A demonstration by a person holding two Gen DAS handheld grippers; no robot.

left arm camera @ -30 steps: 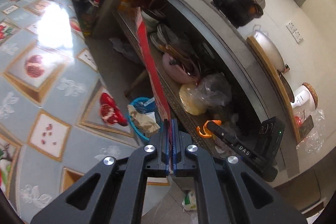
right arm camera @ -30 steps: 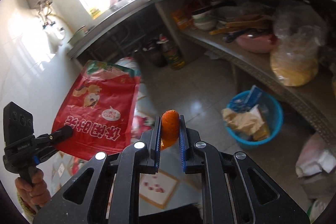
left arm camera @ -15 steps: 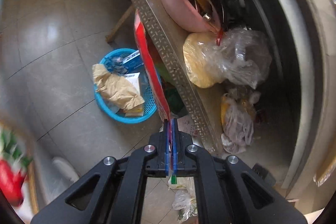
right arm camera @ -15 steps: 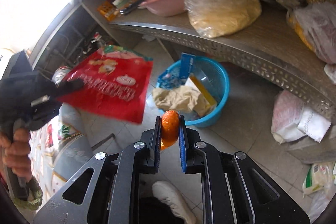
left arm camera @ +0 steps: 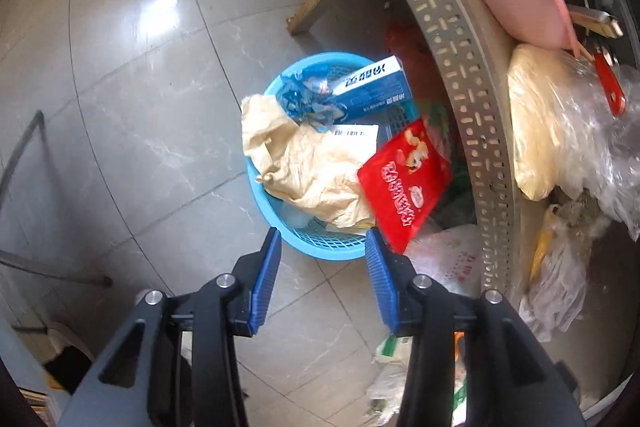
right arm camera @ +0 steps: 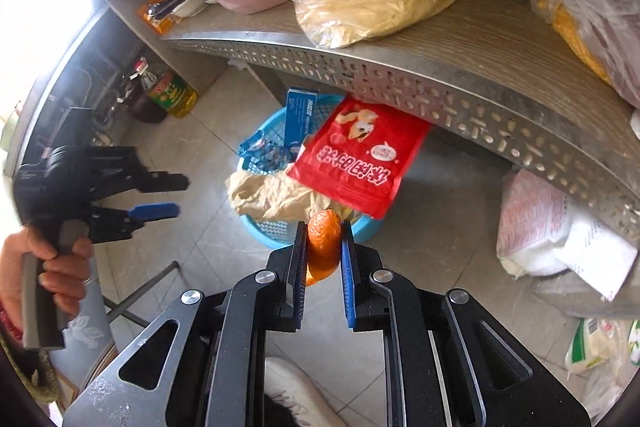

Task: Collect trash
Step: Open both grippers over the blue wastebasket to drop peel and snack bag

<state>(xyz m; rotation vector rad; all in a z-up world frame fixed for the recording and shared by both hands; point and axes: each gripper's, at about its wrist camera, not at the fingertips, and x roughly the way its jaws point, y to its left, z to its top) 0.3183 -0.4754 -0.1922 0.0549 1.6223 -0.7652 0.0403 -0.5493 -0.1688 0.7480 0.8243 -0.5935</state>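
The left hand-held gripper (left arm camera: 322,247) is released, its jaws wide apart above the near rim of the blue basket (left arm camera: 316,247) on the floor. The red bag (left arm camera: 404,183) sits tilted over the basket's right edge, partly under the metal shelf (right arm camera: 440,67); whether it rests on the trash or is in the air I cannot tell. The right hand-held gripper (right arm camera: 324,239) is clenched on an orange peel (right arm camera: 323,243), held just short of the basket's near rim.

The basket is already heaped with crumpled brown paper (left arm camera: 312,171) and a blue box (left arm camera: 372,87). The bag leans outward, so it could slide off the heap onto the floor beside the white sacks (right arm camera: 560,235). The peel risks the same: let go from here, it likely lands on the rim or the tiles, or bounces off the slick bag. Moving further over the basket's middle first would help, though the low shelf edge is close.
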